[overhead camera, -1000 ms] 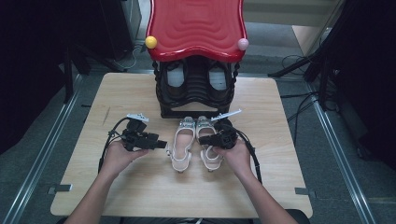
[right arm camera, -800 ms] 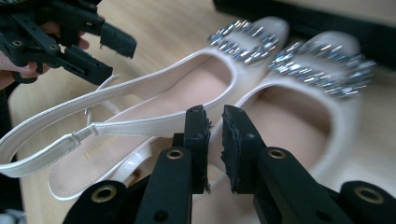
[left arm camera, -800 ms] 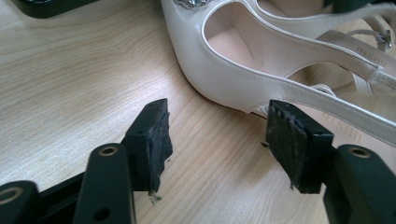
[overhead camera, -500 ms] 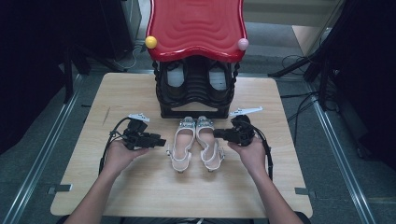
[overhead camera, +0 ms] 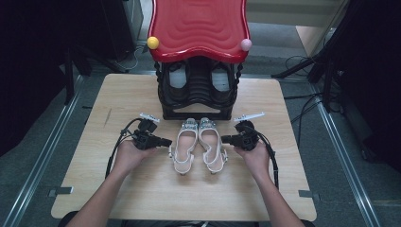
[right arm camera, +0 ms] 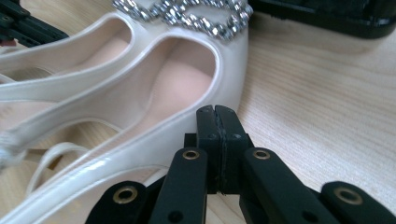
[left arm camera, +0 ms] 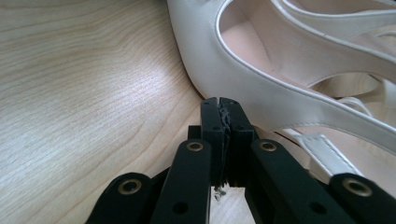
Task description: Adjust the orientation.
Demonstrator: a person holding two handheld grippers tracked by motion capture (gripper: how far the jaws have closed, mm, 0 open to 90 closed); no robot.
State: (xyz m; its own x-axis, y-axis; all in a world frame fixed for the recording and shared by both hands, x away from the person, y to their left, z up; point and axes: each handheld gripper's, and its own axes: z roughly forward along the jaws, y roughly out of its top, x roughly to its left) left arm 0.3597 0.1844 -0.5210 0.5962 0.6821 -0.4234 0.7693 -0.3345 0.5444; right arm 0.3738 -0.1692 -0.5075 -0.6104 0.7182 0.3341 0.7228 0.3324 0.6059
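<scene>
The pair of white sandals (overhead camera: 198, 144) is set on the table (overhead camera: 118, 94) just in front of the black shoe rack (overhead camera: 197, 90). The left gripper (overhead camera: 169, 142) has just been clenched, nothing being held, beside the left sandal (left arm camera: 261, 70). The right gripper (overhead camera: 223, 139) is pressed closed and empty against the right sandal (right arm camera: 154, 79).

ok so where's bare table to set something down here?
Free: the left strip of the table beside the black rack, the right strip past it, and the near edge between the forearms. Crowded: the centre, where both shut tongs, left and right, flank the white sandals.
</scene>
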